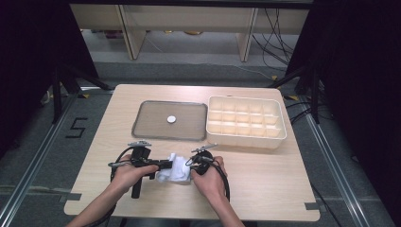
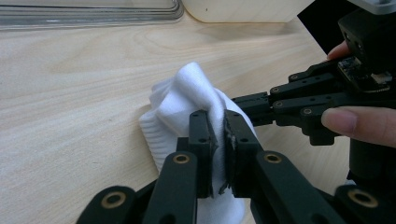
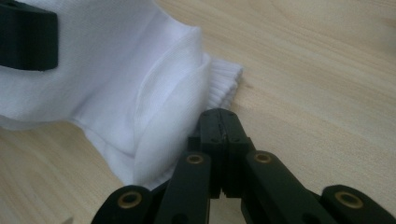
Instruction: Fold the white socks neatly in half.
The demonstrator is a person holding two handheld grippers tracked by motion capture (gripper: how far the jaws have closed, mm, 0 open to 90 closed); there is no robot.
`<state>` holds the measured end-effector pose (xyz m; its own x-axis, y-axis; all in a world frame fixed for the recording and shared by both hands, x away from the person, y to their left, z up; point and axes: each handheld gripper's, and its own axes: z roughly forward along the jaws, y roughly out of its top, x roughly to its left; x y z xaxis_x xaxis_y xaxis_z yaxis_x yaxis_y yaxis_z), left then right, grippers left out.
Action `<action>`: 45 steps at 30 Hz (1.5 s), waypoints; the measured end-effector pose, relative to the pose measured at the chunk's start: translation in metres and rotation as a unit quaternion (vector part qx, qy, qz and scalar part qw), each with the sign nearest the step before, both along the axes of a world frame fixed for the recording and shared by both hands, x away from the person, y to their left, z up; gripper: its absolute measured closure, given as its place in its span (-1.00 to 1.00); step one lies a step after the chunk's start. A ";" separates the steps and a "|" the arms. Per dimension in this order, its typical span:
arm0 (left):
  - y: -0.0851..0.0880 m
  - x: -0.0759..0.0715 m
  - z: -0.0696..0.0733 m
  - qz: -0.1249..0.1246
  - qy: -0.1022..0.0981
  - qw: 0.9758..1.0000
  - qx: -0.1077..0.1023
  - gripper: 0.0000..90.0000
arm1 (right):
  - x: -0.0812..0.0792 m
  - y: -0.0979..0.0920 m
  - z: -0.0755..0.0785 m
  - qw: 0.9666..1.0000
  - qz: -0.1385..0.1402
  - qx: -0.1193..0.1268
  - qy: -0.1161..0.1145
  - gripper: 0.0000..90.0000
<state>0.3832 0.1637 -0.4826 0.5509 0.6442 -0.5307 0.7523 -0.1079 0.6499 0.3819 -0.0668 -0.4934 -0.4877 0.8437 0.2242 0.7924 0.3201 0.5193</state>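
1. The left gripper (image 2: 217, 140) pinches a fold of the white sock (image 2: 187, 100) between its pads, in the lower middle of the left gripper view.
2. The right gripper (image 3: 224, 126) has its jaws pressed together. They touch the sock's ribbed cuff (image 3: 224, 81), but I cannot tell if any cloth is caught between them.
3. The sock (image 1: 176, 169) lies bunched on the table (image 1: 265, 175), in the lower centre of the high view, between both hands. It looks half folded, so I judge the folding is under way and not finished.
4. Further up stand a grey tray (image 1: 142, 127) with a small white disc (image 1: 170, 119), and a cream compartment box (image 1: 279, 137) to its right. Its cells look empty.
5. Nothing stands between the sock and them.
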 end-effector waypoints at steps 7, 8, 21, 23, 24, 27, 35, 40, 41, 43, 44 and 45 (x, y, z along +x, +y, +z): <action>-0.001 0.001 0.000 -0.005 0.002 1.000 0.001 0.83 | 0.000 0.001 0.000 1.000 0.000 -0.001 -0.001 1.00; -0.002 0.001 0.001 -0.004 0.001 1.000 0.001 0.83 | 0.000 0.001 0.000 1.000 0.001 -0.001 -0.001 1.00; -0.004 0.002 0.001 -0.008 -0.003 1.000 0.005 0.84 | -0.001 0.005 0.000 1.000 0.004 -0.001 -0.001 1.00; -0.005 0.002 0.002 -0.008 -0.003 1.000 0.006 0.84 | -0.001 0.006 0.000 1.000 0.004 -0.003 -0.001 1.00; -0.005 0.002 0.002 -0.008 -0.003 1.000 0.006 0.84 | 0.000 0.006 0.000 1.000 0.004 -0.005 -0.002 1.00; -0.006 0.002 0.002 -0.009 -0.003 1.000 0.006 0.84 | -0.001 0.007 0.000 1.000 0.007 -0.007 -0.002 1.00; -0.009 0.002 0.003 -0.006 -0.011 1.000 0.010 0.84 | -0.001 0.008 -0.001 1.000 0.009 -0.005 -0.001 1.00; -0.009 0.001 0.003 -0.006 -0.015 1.000 0.012 0.84 | -0.001 0.011 -0.001 1.000 0.018 0.002 -0.006 1.00; -0.009 0.001 0.003 -0.006 -0.015 1.000 0.012 0.84 | -0.001 0.011 -0.001 1.000 0.019 0.002 -0.006 1.00; -0.009 0.001 0.003 -0.006 -0.017 1.000 0.012 0.84 | -0.001 0.011 -0.001 1.000 0.018 0.002 -0.006 1.00; -0.010 0.001 0.004 -0.006 -0.017 1.000 0.012 0.84 | 0.000 0.011 -0.001 1.000 0.005 -0.022 -0.004 1.00; -0.010 0.001 0.004 -0.007 -0.018 1.000 0.013 0.84 | -0.001 0.013 0.000 1.000 0.011 -0.006 0.000 1.00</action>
<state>0.3840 0.1541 -0.4785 0.5784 0.6495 -0.4935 0.7265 -0.1351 0.6737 0.3812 -0.0537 -0.4938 -0.5071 0.8348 0.2142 0.7845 0.3442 0.5158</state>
